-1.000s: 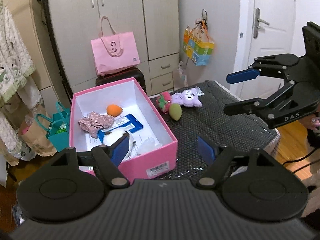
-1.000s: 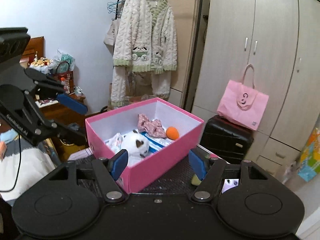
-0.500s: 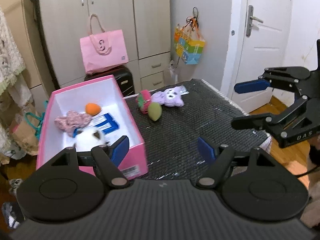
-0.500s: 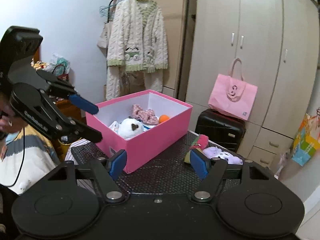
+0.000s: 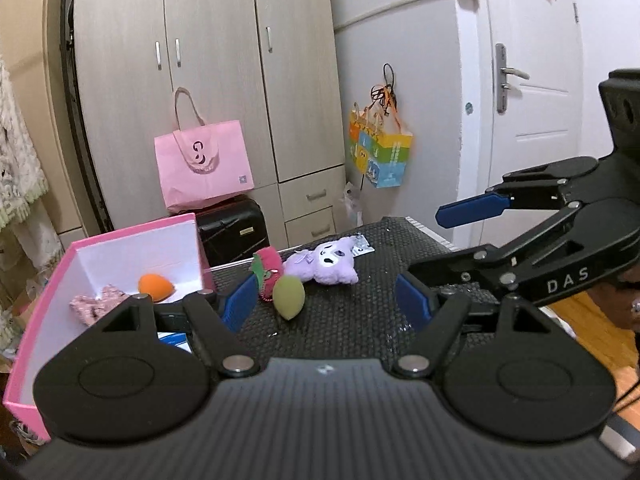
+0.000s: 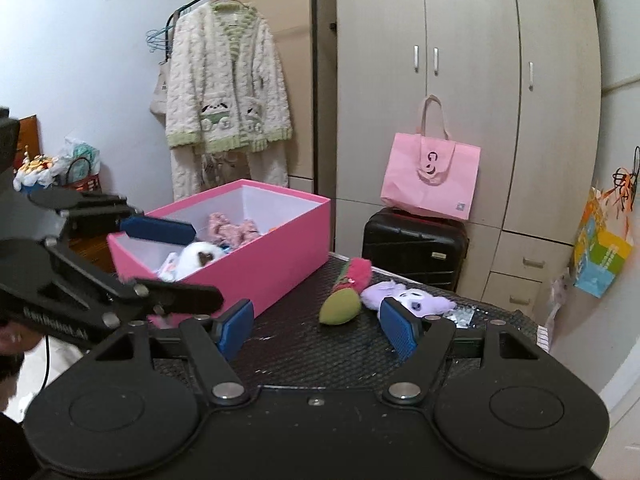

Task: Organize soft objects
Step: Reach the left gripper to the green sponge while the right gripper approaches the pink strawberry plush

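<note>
Several soft things already sit in my pink box (image 6: 256, 264); three toys (image 5: 316, 270) remain on the bench (image 5: 360, 320) right of it. Both hand-held grippers (image 5: 326, 302) (image 6: 316, 326) hang spread, empty.

tabletop (image 5: 352, 320): black, textured | left edge: pink box (image 5: 36, 344) | far edge: purple plush (image 5: 324, 266), red-pink toy (image 5: 266, 264), green sponge (image 5: 289, 296), touching

Blk tongs (image 5: 326, 304) w/ blue pads (image 5: 239, 306).
</note>
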Motion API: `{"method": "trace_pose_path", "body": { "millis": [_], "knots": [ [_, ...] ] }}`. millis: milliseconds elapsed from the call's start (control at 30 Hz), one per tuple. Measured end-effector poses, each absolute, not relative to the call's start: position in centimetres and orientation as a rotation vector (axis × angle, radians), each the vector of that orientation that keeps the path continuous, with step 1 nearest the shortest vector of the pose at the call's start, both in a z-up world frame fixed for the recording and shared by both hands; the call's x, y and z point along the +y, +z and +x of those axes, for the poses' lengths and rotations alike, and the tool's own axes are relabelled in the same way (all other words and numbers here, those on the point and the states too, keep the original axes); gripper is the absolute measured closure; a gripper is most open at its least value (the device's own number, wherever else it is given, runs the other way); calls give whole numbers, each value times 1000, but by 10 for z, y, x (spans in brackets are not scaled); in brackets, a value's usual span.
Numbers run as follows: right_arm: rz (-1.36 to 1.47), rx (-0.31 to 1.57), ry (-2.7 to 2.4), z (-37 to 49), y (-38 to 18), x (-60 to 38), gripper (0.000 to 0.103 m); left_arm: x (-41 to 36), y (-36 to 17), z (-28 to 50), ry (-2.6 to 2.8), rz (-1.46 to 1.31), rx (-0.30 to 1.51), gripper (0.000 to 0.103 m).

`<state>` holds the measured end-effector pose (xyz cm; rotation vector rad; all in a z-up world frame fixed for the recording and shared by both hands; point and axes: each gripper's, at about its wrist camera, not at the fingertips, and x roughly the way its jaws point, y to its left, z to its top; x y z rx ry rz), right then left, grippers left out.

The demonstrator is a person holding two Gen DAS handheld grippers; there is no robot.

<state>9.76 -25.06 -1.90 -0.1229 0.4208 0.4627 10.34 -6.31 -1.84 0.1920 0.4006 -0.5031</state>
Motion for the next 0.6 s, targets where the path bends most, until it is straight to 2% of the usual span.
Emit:
{"method": "trace_pose_path", "body": {
  "millis": [400, 600],
  "knots": [
    [-49, 499, 440, 167, -34, -287, 28, -107, -73, 171, -366, 152, 440, 31],
    [-2, 453, 480, 203, -42, -290, 28, -116, -98, 200, -282, 160, 486, 31]
  ]
}}
